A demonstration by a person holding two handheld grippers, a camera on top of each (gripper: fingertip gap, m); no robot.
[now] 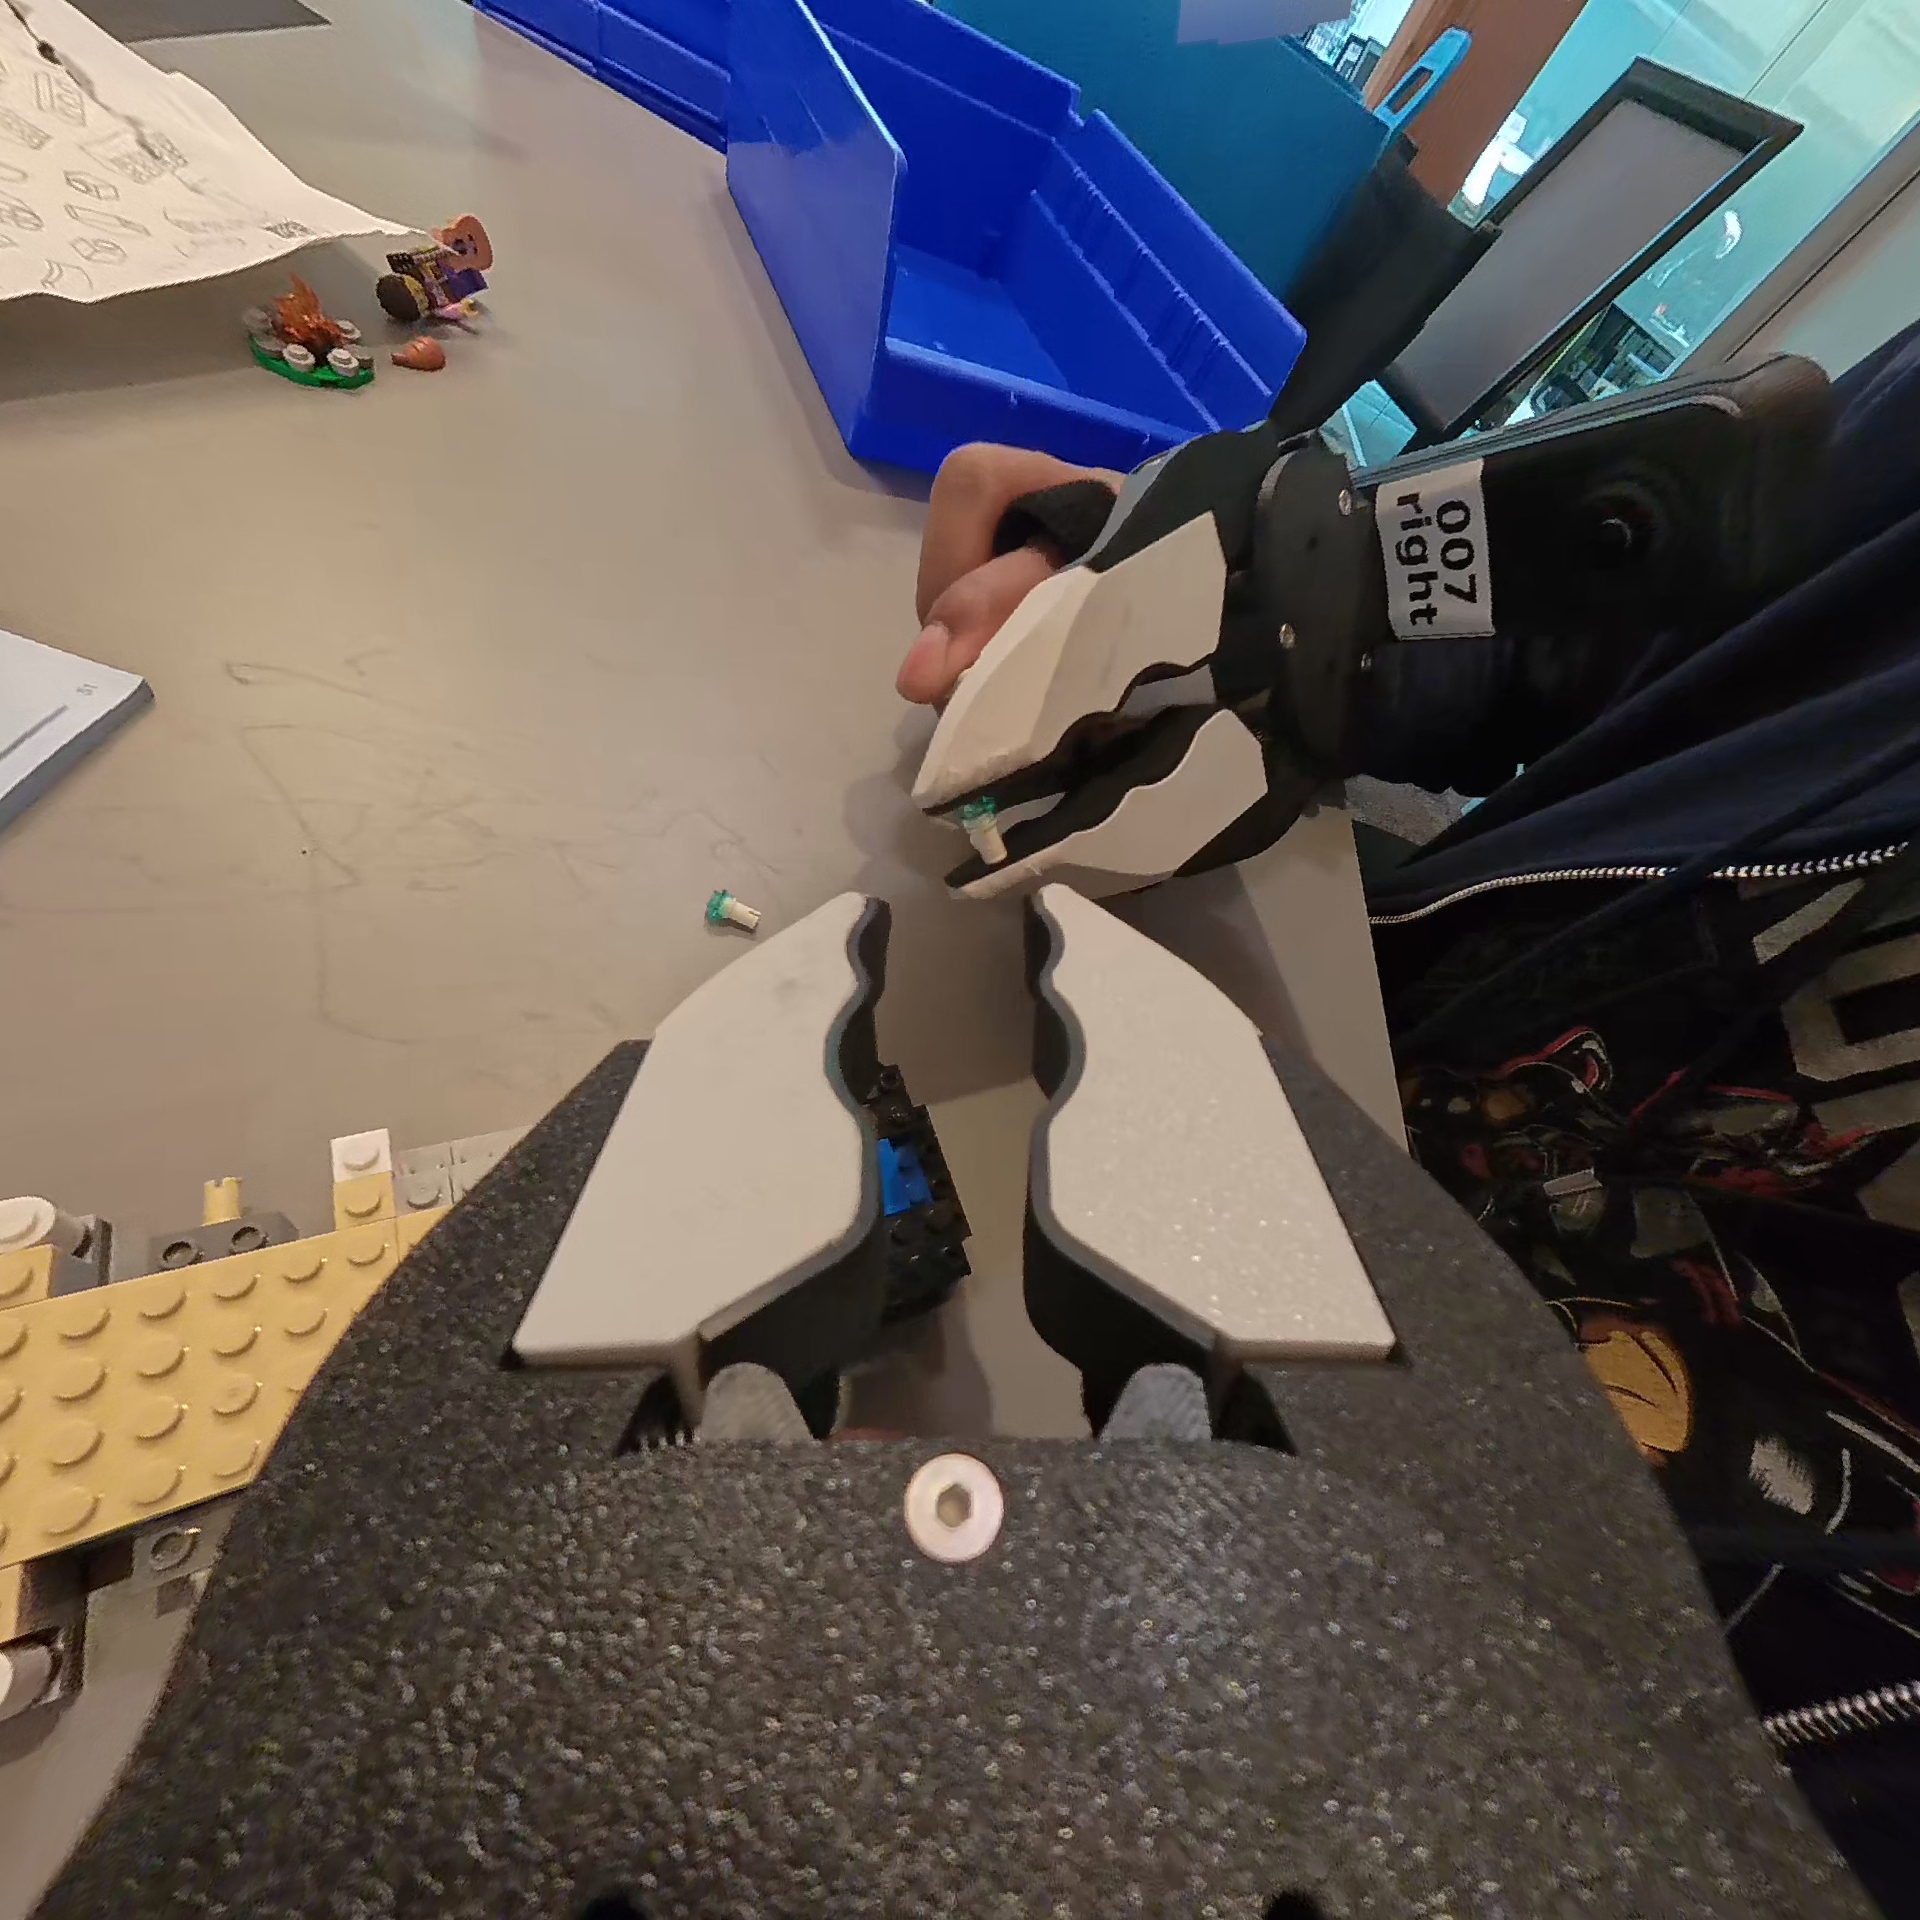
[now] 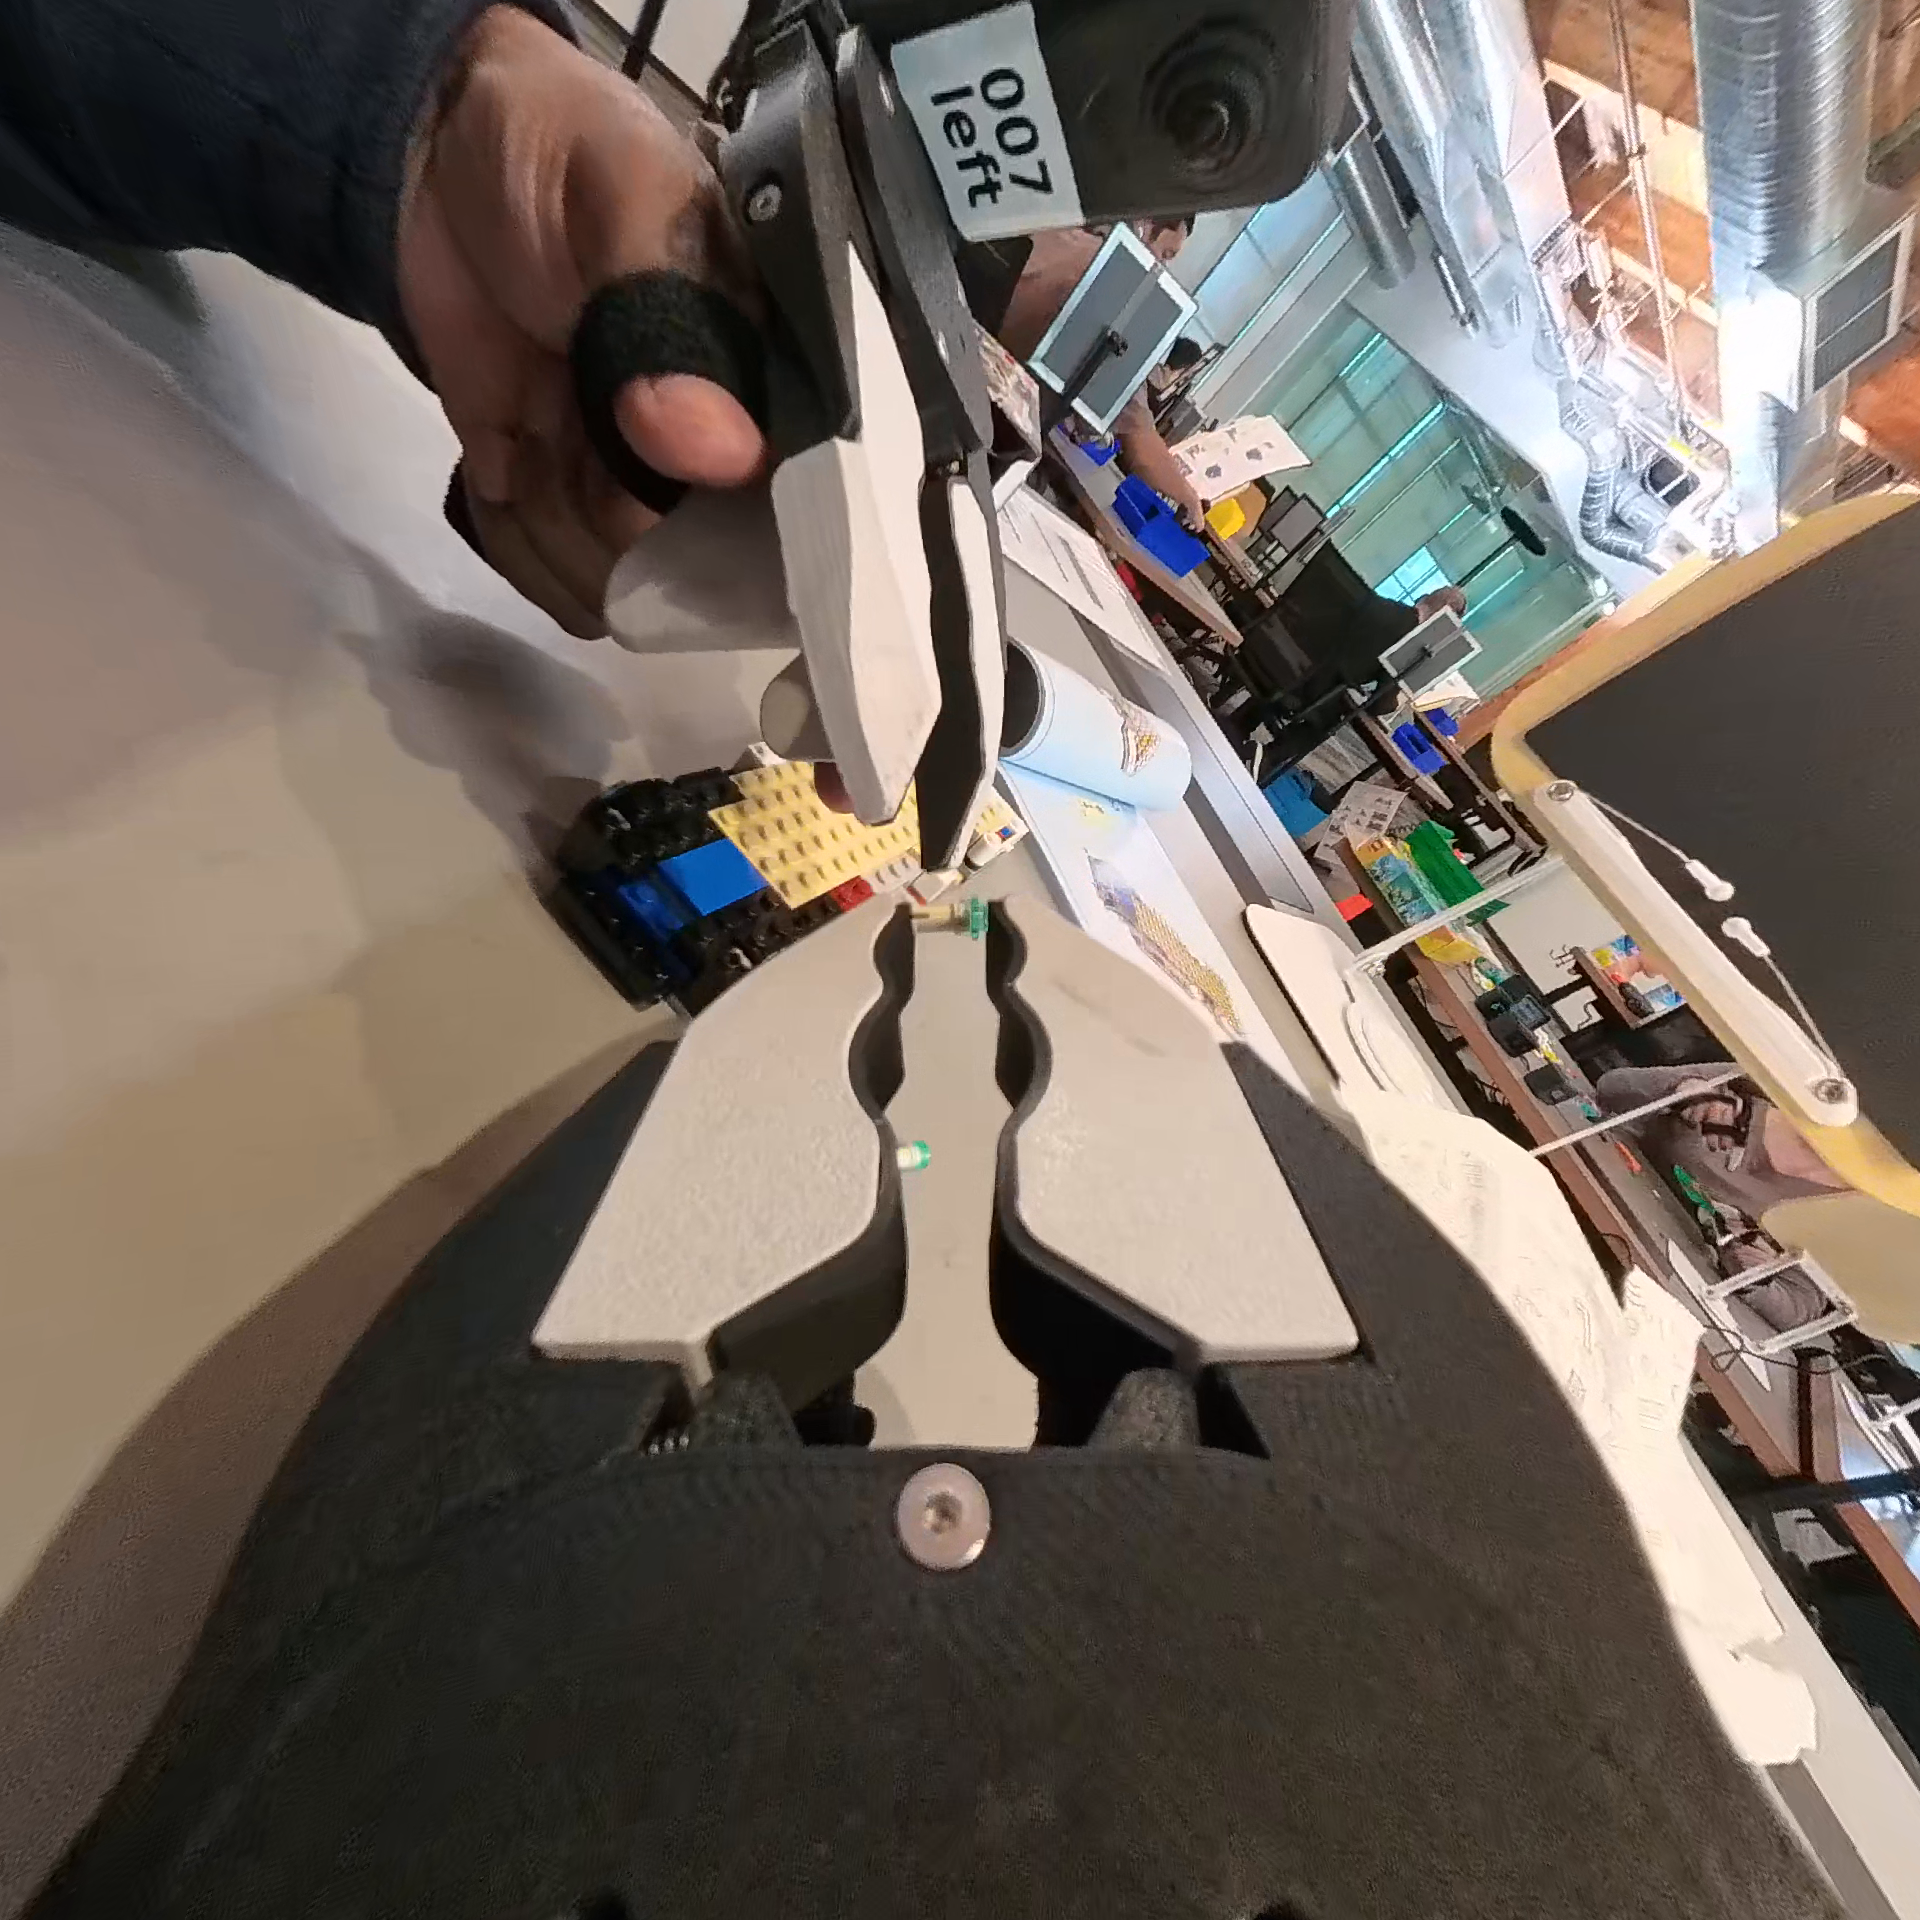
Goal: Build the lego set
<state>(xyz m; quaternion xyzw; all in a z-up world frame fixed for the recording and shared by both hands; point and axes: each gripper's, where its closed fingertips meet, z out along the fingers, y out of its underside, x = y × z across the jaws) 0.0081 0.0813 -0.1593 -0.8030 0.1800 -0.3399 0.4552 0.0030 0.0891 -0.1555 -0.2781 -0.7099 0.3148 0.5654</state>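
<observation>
My right gripper point(image 2: 950, 916) is shut on a small piece with a clear green top and a white peg point(image 2: 948, 916), pinched end to end at the fingertips. In the left wrist view this gripper point(image 1: 971, 842) holds the piece point(image 1: 979, 828) just above and beyond my left gripper point(image 1: 956, 912). The left gripper is open with nothing between its fingers. A second green-and-white piece point(image 1: 730, 911) lies on the grey table point(image 1: 468, 675) left of the left fingertips; it also shows in the right wrist view point(image 2: 912, 1155). A brick model with a tan plate point(image 1: 156, 1371) and black and blue bricks point(image 1: 914, 1174) sits under the left gripper.
Blue bins point(image 1: 987, 260) stand at the back. A printed sheet point(image 1: 135, 177), a minifigure point(image 1: 436, 275) and a small green-based build point(image 1: 307, 338) lie at the far left. A booklet point(image 1: 52, 717) is at the left edge. The table's edge point(image 1: 1371, 987) runs close on the right. Both grippers' tips are close together, under 4 cm apart. It is some 25 centimetres from my right tips to the small green-based build point(image 1: 307, 338).
</observation>
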